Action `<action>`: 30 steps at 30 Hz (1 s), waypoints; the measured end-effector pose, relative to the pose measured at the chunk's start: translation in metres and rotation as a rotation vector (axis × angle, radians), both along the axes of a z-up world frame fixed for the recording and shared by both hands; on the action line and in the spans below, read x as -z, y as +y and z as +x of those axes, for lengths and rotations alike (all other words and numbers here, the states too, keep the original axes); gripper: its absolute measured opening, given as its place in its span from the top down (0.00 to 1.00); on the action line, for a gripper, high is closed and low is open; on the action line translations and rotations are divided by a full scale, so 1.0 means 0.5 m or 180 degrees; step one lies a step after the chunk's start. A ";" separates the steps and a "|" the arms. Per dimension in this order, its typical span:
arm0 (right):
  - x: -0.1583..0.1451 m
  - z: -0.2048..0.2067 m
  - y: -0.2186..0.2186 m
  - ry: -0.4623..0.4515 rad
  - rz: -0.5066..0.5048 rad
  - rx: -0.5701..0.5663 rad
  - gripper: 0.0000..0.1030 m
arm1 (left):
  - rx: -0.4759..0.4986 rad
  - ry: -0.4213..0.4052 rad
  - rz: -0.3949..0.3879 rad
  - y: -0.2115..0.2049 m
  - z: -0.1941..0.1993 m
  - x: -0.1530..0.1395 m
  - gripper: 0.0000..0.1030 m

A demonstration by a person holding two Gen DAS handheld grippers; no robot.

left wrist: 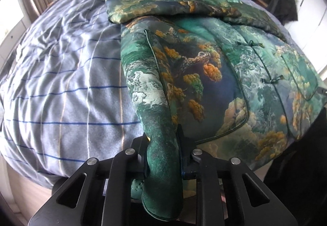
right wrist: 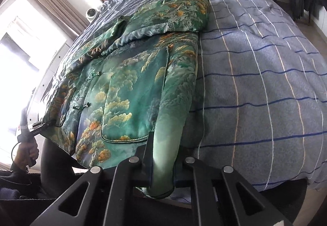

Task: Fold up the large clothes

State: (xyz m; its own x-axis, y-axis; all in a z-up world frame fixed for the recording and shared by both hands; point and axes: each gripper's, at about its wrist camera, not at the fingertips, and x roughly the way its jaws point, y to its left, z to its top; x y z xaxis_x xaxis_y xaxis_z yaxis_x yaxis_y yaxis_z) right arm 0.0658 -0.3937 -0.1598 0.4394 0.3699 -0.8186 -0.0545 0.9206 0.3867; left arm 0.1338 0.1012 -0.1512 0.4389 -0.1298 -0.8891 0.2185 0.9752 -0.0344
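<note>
Both grippers are clamped on the hem of the green brocade jacket (left wrist: 204, 74) at the bed's (left wrist: 61, 83) near edge: left gripper (left wrist: 163, 156) on one bottom corner, right gripper (right wrist: 163, 160) on the other. Sleeves lie folded across the chest (collar end far). Step in hand: bottom-to-top fold. Next move likely requires lifting both corners evenly toward the collar.

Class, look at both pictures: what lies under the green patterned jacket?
The jacket lies on a blue checked bedcover, which shows around it. The part beneath it is covered, so anything there cannot be seen.
</note>
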 end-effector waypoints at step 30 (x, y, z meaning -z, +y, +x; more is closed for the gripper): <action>-0.177 -0.021 -0.057 -0.0177 0.1044 -0.0183 0.90 | 0.0057 0.0115 -0.1382 0.131 -0.054 -0.202 0.84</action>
State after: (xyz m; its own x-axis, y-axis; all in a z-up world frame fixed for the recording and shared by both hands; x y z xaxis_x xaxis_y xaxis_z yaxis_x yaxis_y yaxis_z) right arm 0.0554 -0.4224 -0.0712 0.4507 0.6352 -0.6272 -0.1321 0.7423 0.6569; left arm 0.1068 0.1666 -0.0502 0.4027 -0.5023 -0.7652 0.2264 0.8647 -0.4485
